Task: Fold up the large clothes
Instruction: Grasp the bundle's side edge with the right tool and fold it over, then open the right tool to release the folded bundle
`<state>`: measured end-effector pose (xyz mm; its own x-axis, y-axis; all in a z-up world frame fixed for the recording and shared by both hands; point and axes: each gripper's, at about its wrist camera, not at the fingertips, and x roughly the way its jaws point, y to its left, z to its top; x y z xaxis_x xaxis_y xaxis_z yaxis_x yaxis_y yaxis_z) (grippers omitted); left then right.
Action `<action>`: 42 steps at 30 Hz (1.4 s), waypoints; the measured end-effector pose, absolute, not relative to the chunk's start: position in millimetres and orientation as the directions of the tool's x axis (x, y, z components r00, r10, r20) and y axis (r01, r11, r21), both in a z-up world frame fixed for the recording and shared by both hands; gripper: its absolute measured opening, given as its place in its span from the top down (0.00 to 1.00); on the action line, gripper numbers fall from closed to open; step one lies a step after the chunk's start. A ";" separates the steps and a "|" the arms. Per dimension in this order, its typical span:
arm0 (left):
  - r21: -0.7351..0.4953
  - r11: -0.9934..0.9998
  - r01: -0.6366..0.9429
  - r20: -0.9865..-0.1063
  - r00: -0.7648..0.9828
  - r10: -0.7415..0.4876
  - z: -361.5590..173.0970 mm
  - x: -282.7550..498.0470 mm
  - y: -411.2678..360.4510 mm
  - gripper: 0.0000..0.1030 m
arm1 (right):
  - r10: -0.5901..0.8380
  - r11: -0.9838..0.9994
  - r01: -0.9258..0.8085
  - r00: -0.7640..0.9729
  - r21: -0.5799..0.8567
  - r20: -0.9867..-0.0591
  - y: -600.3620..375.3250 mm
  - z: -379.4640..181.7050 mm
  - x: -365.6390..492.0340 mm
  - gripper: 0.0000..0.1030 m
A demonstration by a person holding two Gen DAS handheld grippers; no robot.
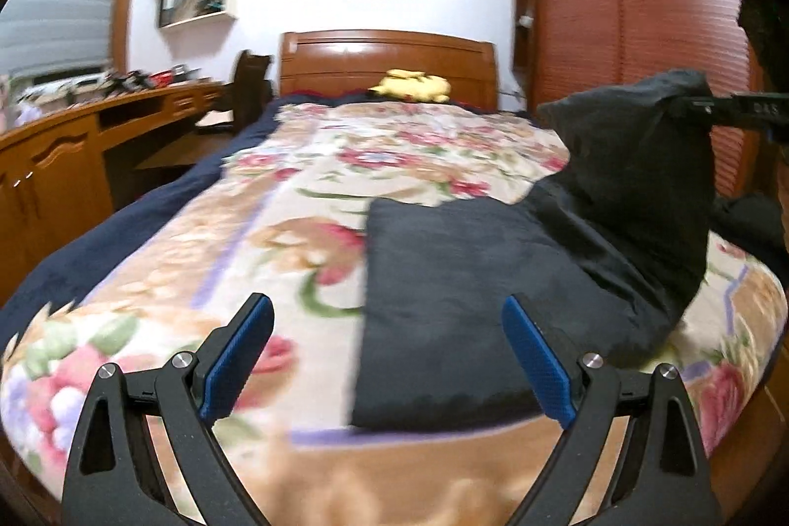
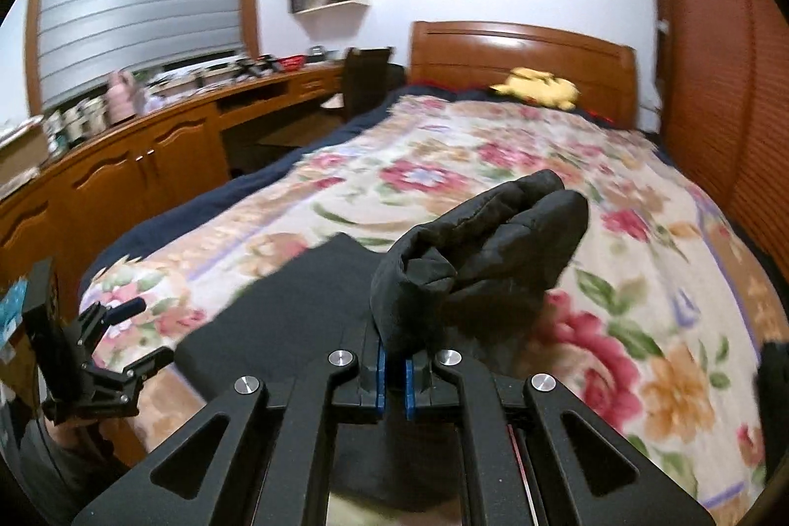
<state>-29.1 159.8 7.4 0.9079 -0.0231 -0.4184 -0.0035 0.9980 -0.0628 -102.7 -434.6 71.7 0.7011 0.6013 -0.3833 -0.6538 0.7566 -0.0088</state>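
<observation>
The dark garment (image 1: 444, 279) lies near the bed's (image 1: 197, 230) foot edge, its long axis running toward the headboard (image 1: 387, 55). The right gripper (image 2: 393, 358) clenches a raised end; the left gripper (image 1: 387, 358) hangs released above the foot edge.

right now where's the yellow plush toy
The yellow plush toy lies at the far end of the bed, right against the wooden headboard, towards its right side in both wrist views.
</observation>
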 end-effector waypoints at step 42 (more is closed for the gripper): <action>-0.088 0.994 -0.070 -0.410 0.911 0.028 1.3 -33.4 183.4 0.08 | 0.587 0.669 -0.743 0.550 -0.027 -0.594 -337.5 -88.3 37.8 0.45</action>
<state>-33.4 183.4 1.3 0.9115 0.0279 -0.4104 -0.0701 0.9936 -0.0881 37.8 -337.5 -88.3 0.5501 0.5869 -0.5941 -0.7430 0.6687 -0.0274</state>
